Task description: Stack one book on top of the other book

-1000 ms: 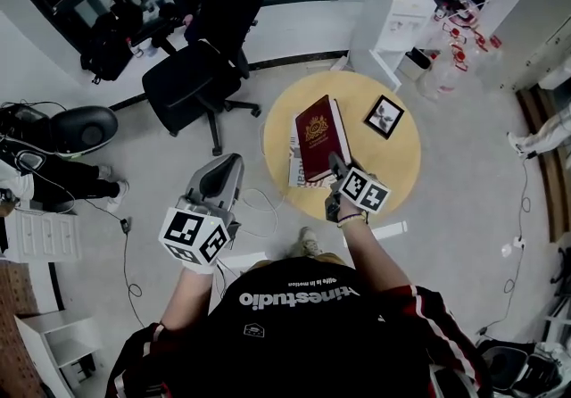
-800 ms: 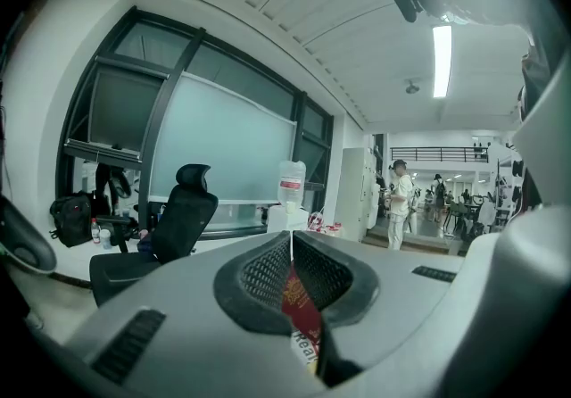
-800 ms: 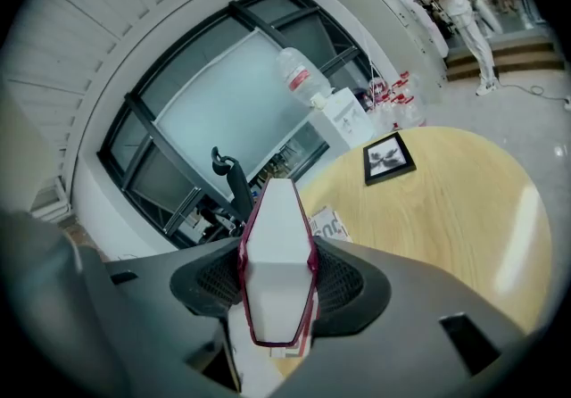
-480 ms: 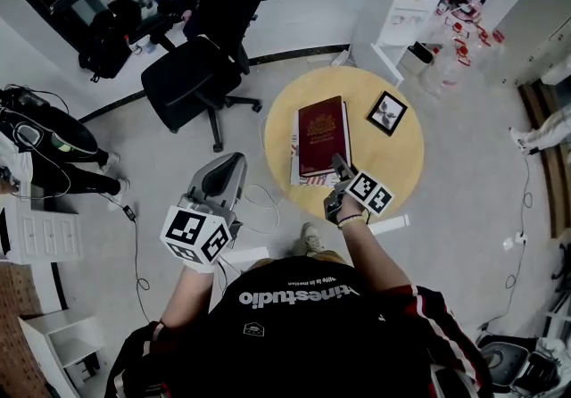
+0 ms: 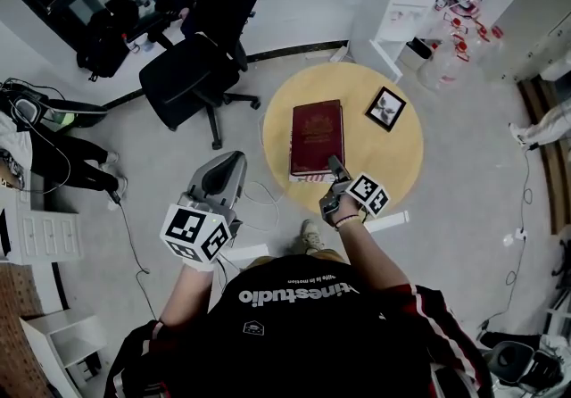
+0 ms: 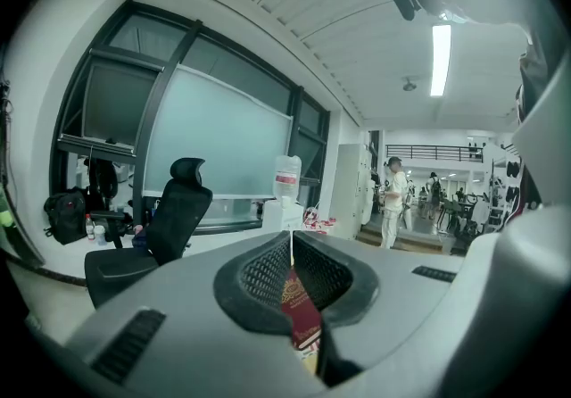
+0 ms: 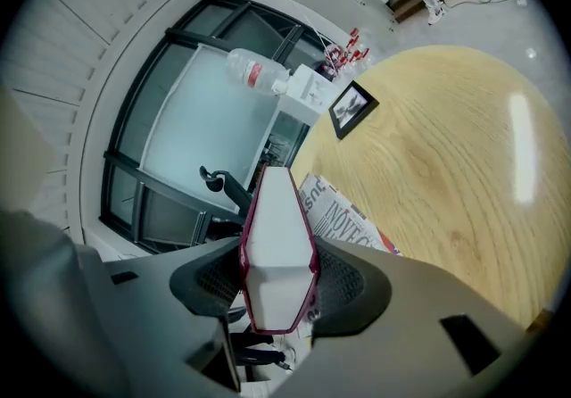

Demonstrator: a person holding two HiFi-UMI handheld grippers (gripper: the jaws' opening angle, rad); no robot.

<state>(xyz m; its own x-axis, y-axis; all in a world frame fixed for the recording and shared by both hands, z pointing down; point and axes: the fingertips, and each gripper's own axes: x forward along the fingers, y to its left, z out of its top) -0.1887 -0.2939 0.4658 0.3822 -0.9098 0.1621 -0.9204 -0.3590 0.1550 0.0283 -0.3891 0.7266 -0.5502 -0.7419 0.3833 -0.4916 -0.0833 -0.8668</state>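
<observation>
- 2 books are almost 1 pile: the red book lies squarely over the lower book on the round table, so the placing step looks close to done.
- The right gripper clamps the red book's near end, with both pads pressed on its covers and the white page edge between them.
- The left gripper hangs off the table's near-left side, jaws together on nothing.
- Next move, as I judge it: settle the red book flat, spread the right jaws, then draw back without dragging it.
- Hard to tell: whether the red book already rests fully on the lower one, since only a printed strip of that book shows.
</observation>
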